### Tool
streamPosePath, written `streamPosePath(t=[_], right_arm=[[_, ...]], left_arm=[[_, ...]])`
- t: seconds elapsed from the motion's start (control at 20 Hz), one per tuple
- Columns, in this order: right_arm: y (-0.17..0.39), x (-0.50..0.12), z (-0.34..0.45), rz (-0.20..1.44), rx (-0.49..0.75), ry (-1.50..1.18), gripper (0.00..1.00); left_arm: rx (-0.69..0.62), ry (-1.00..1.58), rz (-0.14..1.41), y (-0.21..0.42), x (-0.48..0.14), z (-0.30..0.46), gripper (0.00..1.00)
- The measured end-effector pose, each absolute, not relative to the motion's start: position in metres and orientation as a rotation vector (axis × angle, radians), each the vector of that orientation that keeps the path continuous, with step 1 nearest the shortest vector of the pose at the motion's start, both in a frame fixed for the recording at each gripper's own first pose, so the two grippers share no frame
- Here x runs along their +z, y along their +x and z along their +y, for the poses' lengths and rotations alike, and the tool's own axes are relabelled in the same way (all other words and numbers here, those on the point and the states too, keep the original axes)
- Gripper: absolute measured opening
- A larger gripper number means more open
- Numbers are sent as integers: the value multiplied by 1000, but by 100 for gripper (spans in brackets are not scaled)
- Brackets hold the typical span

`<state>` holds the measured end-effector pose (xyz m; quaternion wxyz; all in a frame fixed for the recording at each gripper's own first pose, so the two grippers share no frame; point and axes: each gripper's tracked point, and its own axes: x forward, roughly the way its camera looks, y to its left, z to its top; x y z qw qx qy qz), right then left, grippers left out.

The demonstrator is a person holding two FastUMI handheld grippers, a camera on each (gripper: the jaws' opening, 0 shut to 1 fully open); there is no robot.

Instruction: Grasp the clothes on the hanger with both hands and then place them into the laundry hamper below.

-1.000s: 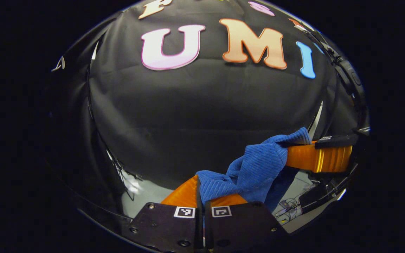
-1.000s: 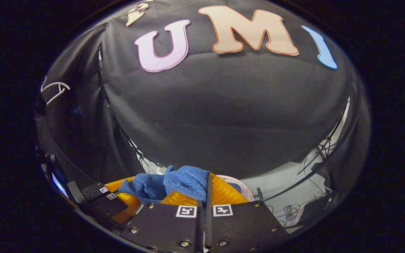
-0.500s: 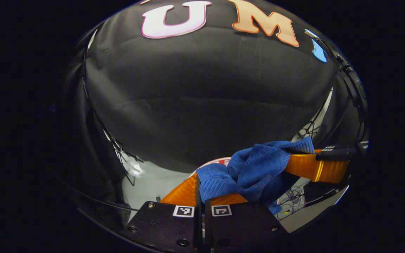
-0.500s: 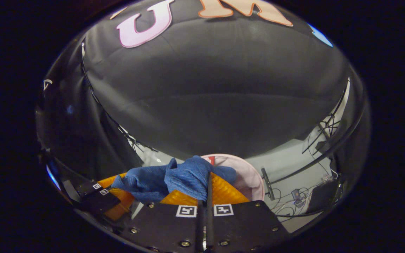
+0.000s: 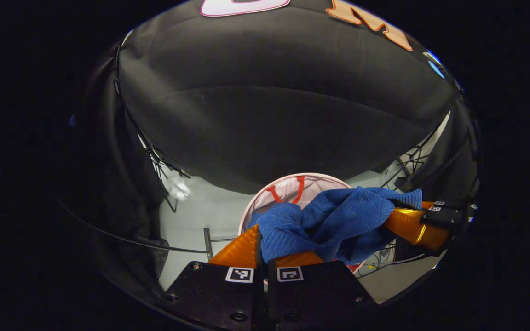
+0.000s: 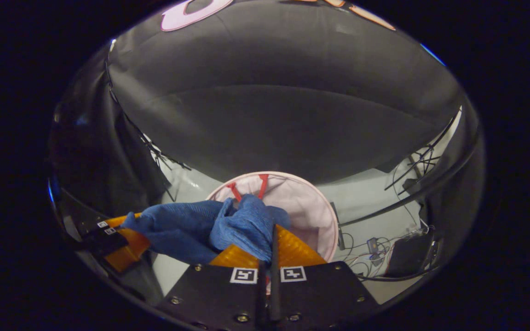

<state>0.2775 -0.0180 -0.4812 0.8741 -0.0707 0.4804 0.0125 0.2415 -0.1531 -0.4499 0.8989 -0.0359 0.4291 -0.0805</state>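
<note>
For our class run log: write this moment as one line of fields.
phase: carry to hamper | left gripper: shut on blue garment | right gripper: shut on blue garment | laundry hamper: below, open | garment: not yet released

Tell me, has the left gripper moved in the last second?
Yes. The left gripper, jaws shut on the blue cloth, has tipped downward: the booth wall slid up its view and the hamper came in below.
</note>
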Motion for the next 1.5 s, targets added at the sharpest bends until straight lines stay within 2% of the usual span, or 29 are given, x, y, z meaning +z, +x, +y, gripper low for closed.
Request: streamPosePath(t=[0.15, 0.2, 0.25, 0.3, 0.35, 0.45, 0.5, 0.55, 0.65, 0.7, 0.75, 1.1, 1.2, 1.3, 1.35, 1.4, 1.5], right_arm=[[272, -472, -13, 1000, 18, -132, 8], [269, -466, -12, 992, 19, -129, 10], [267, -461, -10, 984, 24, -130, 12], [265, -454, -9, 981, 25, -135, 20], [262, -447, -4, 972, 24, -136, 19], [257, -434, 0, 948, 13, -130, 46], [255, -428, 1, 939, 6, -125, 49], [251, -425, 2, 930, -2, -125, 66], [243, -409, 3, 917, -7, -124, 98], [240, -401, 6, 906, -12, -124, 98], [236, -392, 6, 895, -14, -124, 98], [206, -327, 12, 812, 4, -111, 98], [194, -310, 11, 791, 18, -122, 94], [181, -293, 11, 768, 30, -132, 98], [173, -286, 13, 755, 36, -127, 94], [167, -279, 14, 741, 41, -122, 98], [156, -261, 17, 711, 54, -132, 98]], left_arm=[[-160, -88, 929, 231, -453, -154, 7], [-161, -91, 922, 231, -447, -154, 14], [-172, -94, 900, 229, -435, -155, 15], [-186, -98, 887, 230, -424, -157, 24], [-197, -95, 875, 229, -416, -154, 37], [-212, -100, 853, 229, -398, -153, 63], [-218, -102, 849, 227, -389, -152, 70], [-224, -99, 833, 224, -381, -148, 72], [-227, -65, 800, 219, -366, -136, 90], [-227, -58, 787, 215, -358, -132, 99], [-226, -54, 777, 210, -350, -129, 100], [-137, -106, 709, 159, -292, -95, 100], [-121, -108, 686, 143, -279, -85, 100], [-110, -106, 659, 129, -263, -78, 100], [-108, -104, 651, 120, -256, -78, 100], [-106, -105, 638, 114, -248, -78, 100], [-99, -105, 608, 103, -231, -75, 100]])
